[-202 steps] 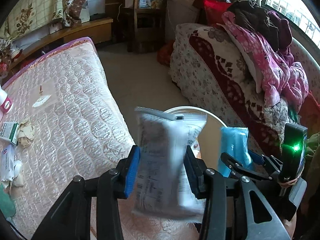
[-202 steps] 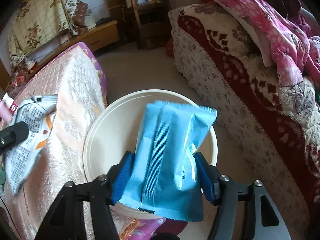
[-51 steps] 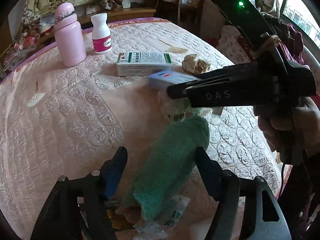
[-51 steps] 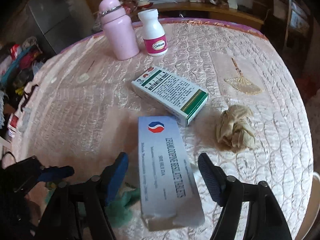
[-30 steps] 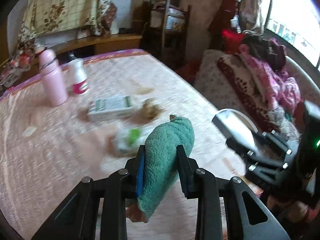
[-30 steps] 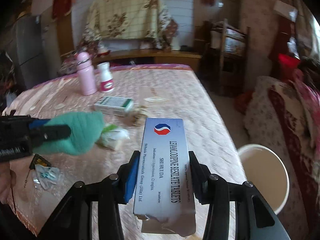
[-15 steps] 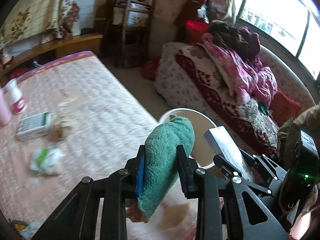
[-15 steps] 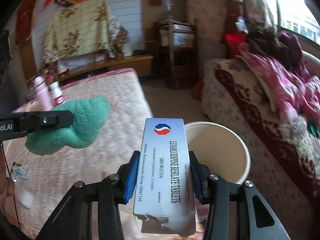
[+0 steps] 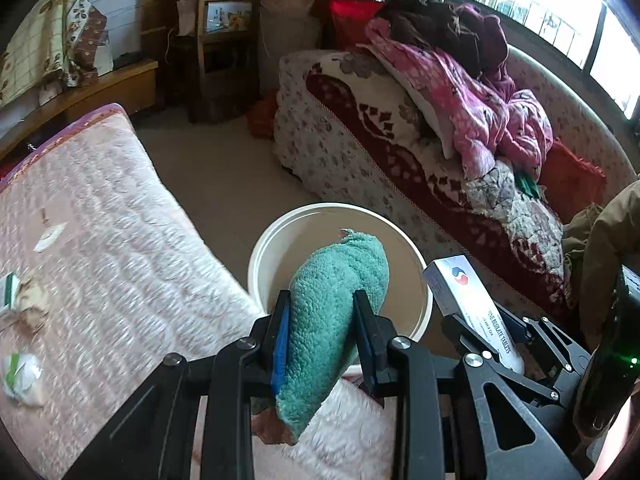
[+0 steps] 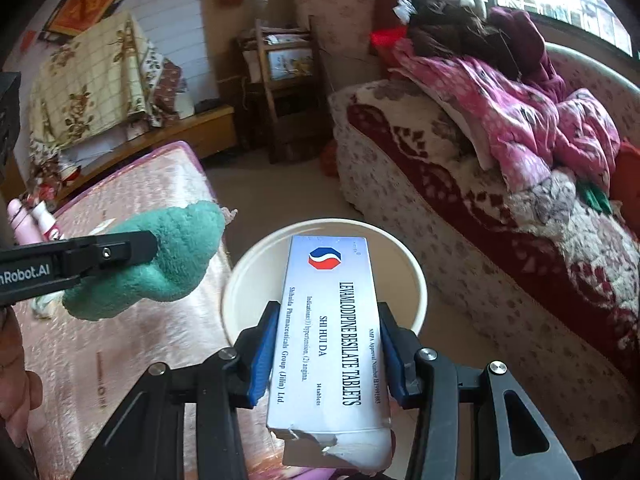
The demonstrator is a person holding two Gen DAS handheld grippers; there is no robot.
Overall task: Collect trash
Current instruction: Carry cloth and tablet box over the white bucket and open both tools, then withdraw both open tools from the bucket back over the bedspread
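Observation:
My left gripper (image 9: 322,334) is shut on a green fuzzy cloth (image 9: 334,312), held above the near rim of the cream bin (image 9: 256,264) that stands on the floor beside the table. My right gripper (image 10: 326,344) is shut on a white tablet box (image 10: 328,320), its far end over the bin (image 10: 420,280). The cloth also shows in the right wrist view (image 10: 160,264), left of the bin over the table edge. The box also shows in the left wrist view (image 9: 468,304), right of the bin.
The pink quilted table (image 9: 100,248) holds a crumpled tissue (image 9: 30,304), a wadded wrapper (image 9: 20,376) and a box edge at far left. A pink bottle and a white bottle (image 10: 48,216) stand at its far end. A patterned sofa (image 9: 400,152) with bedding lies right of the bin.
Both grippers have swung on from the table toward the bin. The bin now lies right under the cloth and the box. Both grips are unchanged.

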